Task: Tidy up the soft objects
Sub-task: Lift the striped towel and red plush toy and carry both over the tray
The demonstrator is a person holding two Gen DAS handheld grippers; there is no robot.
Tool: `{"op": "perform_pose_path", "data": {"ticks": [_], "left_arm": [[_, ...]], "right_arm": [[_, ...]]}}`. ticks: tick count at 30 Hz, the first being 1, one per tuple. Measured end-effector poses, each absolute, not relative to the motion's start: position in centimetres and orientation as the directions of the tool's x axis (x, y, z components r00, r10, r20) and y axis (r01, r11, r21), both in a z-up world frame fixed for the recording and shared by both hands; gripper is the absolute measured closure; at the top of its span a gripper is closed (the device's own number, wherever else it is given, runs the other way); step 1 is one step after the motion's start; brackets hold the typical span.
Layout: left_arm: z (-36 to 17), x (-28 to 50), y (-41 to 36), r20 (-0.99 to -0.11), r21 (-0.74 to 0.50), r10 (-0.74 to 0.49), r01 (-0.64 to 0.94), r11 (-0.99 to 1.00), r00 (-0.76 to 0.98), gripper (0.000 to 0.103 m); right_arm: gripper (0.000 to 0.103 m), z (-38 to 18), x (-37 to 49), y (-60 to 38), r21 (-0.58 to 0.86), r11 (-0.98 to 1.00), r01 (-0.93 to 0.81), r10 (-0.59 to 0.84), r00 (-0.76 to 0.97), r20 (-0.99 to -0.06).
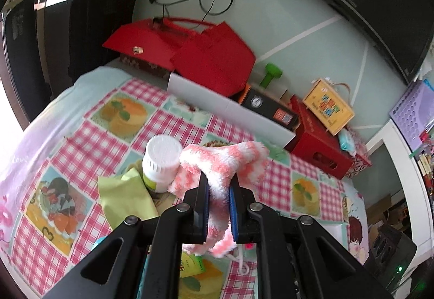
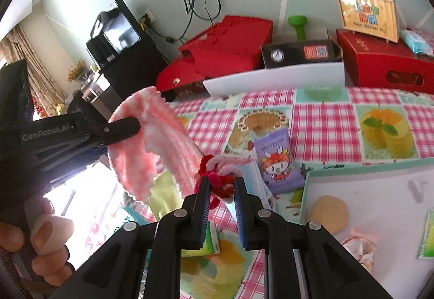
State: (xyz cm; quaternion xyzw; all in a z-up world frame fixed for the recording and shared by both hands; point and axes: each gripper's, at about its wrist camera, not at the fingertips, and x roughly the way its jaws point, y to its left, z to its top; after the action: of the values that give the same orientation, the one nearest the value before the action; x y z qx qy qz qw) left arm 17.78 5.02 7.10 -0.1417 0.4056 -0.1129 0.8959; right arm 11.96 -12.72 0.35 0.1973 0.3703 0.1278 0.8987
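A fuzzy pink-and-white sock point(image 1: 217, 160) hangs above the checked tablecloth, with my left gripper point(image 1: 219, 179) shut on its middle. Its ends droop on both sides of the jaws. In the right wrist view the same sock point(image 2: 152, 141) drapes from the left gripper point(image 2: 137, 124), which a hand point(image 2: 46, 231) holds at the left. My right gripper point(image 2: 222, 181) is shut on a small red-and-pink fuzzy chenille piece point(image 2: 219, 174), held just right of the sock's hanging end. Both grippers are lifted off the table.
A white-capped bottle point(image 1: 162, 163) and a light green cloth point(image 1: 124, 198) lie under the left gripper. A purple snack packet point(image 2: 279, 163), a teal-rimmed white tray point(image 2: 366, 170) with a round biscuit point(image 2: 329, 213), red boxes point(image 2: 379, 65) and a white bin point(image 2: 274, 79) line the table.
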Motion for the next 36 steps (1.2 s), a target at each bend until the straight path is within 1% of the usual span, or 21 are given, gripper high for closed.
{"op": "perform_pose_path", "data": {"ticks": [8,14,18,28,36], "left_arm": [[9.4,16.1,4.8,-0.628,-0.368,-0.362,0.147,0.918,0.689,0.091],[11.5,14.4,3.7,-0.568,-0.379,-0.418,0.226,0.897,0.709,0.091],[12.2,13.4,2.2,-0.547,-0.374,-0.457,0.283,0.883,0.702,0.091],[11.7,11.6,-4.0,-0.545,-0.325,-0.534,0.425,0.845,0.646,0.091],[10.7,10.3,-8.8,-0.543,-0.267,-0.580,0.530,0.805,0.607,0.091]], "right_arm": [[0.084,2.5,10.6,-14.9,0.463,0.884,-0.061,0.345,0.753,-0.560],[0.084,3.9,9.2,-17.8,0.465,0.885,-0.006,0.283,0.800,-0.529],[0.084,4.1,8.1,-20.1,0.463,0.885,0.052,0.226,0.822,-0.523],[0.084,5.2,4.3,-26.6,0.413,0.874,0.258,-0.004,0.852,-0.523],[0.084,4.7,1.5,-31.7,0.354,0.821,0.448,-0.194,0.802,-0.566]]}}
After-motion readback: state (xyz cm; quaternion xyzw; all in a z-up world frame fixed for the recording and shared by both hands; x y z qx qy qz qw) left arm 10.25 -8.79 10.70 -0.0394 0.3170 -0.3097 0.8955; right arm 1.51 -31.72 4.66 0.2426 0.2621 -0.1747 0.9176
